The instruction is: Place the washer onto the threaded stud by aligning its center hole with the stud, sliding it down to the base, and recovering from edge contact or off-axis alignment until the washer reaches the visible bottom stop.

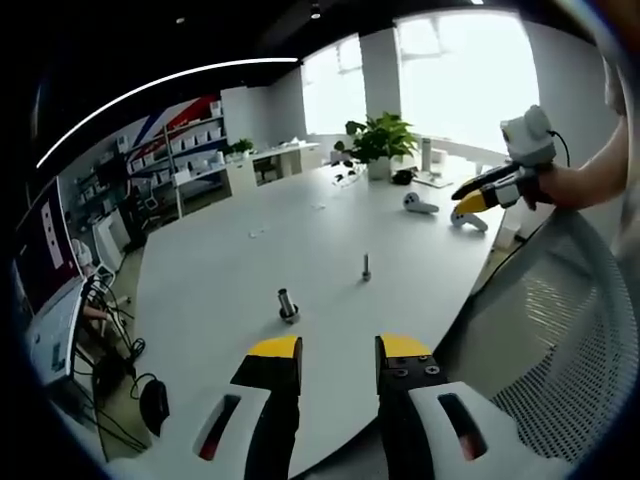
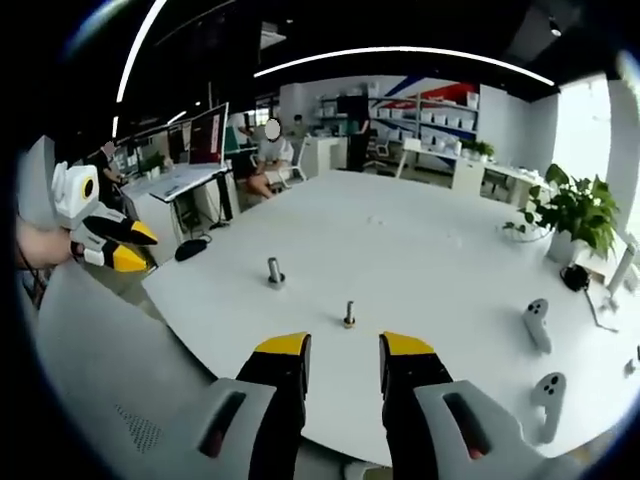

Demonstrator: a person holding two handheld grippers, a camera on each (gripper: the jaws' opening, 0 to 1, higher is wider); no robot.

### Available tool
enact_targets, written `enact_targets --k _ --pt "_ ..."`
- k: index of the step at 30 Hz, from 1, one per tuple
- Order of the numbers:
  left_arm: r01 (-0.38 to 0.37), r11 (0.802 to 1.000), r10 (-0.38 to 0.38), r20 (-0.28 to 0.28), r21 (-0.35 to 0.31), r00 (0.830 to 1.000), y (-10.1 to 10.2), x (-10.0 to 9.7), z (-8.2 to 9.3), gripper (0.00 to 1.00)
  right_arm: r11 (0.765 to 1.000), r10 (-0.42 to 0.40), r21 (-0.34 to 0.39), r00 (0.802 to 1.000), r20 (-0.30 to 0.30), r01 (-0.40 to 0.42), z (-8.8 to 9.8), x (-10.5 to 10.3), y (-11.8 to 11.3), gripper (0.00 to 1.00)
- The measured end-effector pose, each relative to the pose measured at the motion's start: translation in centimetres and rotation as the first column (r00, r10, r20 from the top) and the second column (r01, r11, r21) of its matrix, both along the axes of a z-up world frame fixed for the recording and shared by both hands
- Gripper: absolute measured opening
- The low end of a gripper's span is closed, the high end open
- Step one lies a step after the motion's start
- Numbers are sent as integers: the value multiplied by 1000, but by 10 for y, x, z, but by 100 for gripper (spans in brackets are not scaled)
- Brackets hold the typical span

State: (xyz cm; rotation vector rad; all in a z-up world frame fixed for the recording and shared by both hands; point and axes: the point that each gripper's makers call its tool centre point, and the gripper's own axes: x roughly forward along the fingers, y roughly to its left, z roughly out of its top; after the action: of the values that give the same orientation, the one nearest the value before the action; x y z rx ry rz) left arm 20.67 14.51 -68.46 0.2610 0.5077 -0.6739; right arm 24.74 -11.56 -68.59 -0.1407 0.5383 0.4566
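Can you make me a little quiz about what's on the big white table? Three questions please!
1. True or false: the left gripper is holding something between its jaws.
2. How many small metal posts stand upright on the white table?
3. The potted plant is: A) on the floor, B) at the table's far side, C) between the jaws.

Key: 1. False, the jaws stand open with nothing in them. 2. Two, a thick stud and a thin stud. 3. B.
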Motion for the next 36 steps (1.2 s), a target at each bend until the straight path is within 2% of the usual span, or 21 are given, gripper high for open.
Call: enact_targets --k 9,11,13,18,29,36 --pt "-20 1000 21 22 -21 1000 2 3 6 27 1000 -26 17 1000 4 25 0 2 -6 29" --pt "-31 999 31 3 -34 1000 3 4 4 28 1000 -19 17 1000 6 19 1 1 -4 29" --pt "-46 999 46 15 0 999 7 4 2 30 1000 -9 12 1000 2 9 -1 0 -2 29" --pt "-41 999 41 21 4 999 5 3 2 29 1000 -11 20 1000 2 11 0 0 -3 29" --pt "-57 998 58 33 -39 998 6 5 10 28 1000 1 29 1000 0 -1 0 0 -1 29" --pt "-62 998 63 24 -31 998 7 4 7 28 1000 13 18 1000 -5 -12 -2 -2 1 28"
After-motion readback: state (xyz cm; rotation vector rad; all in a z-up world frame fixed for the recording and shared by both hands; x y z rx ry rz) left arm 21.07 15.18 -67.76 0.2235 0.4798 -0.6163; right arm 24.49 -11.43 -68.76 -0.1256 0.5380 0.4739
